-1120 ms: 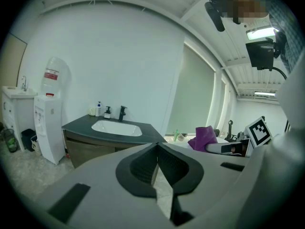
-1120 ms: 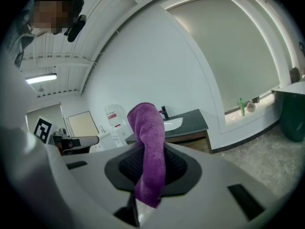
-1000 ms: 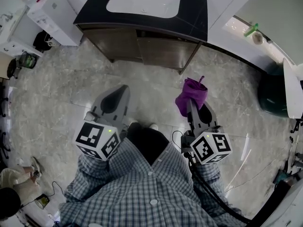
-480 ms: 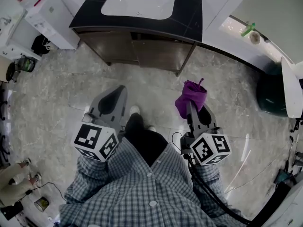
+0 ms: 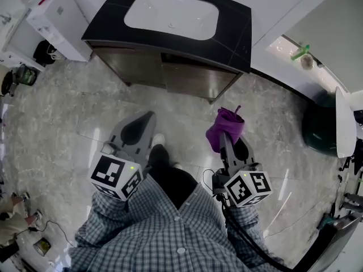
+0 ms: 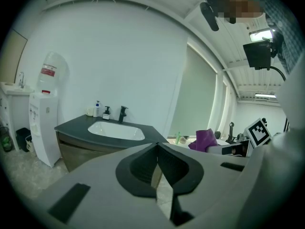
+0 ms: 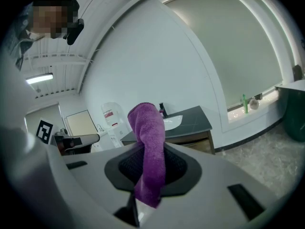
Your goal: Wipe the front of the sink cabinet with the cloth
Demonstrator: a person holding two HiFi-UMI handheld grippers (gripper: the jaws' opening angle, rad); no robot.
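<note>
Both grippers have come back a little from the cabinet since a second ago, and more of the basin now shows at the top of the head view. The cloth [image 5: 225, 129] is purple, bunched and clamped between the jaws of the right gripper [image 5: 228, 146]. In the right gripper view the cloth [image 7: 148, 147] stands up above the jaw tips, and a tail of it hangs down behind them. It is held out over the floor [image 5: 74, 118], well apart from the cabinet [image 5: 170, 69], whose brown front faces the person.

The left gripper [image 5: 148, 118] is level with it on the other side. Its jaws are together at the tips with nothing between them (a thin slit of floor shows lower down, between the pads). A light shoe [image 5: 159, 139] pokes out between the two grippers, below it a checked shirt [image 5: 164, 231].

Above the cabinet front sits a black counter [image 5: 232, 33] with a white sink [image 5: 170, 16] set into it. From the left gripper view a black tap [image 6: 123, 113] and a couple of small bottles [image 6: 97, 109] stand at the back of the counter. A white water dispenser [image 5: 54, 16] stands just beside the cabinet's left end. Off to the right, a dark green bin [image 5: 320, 123] stands near the wall, and a green bottle [image 5: 300, 37] lies on the lit sill.
</note>
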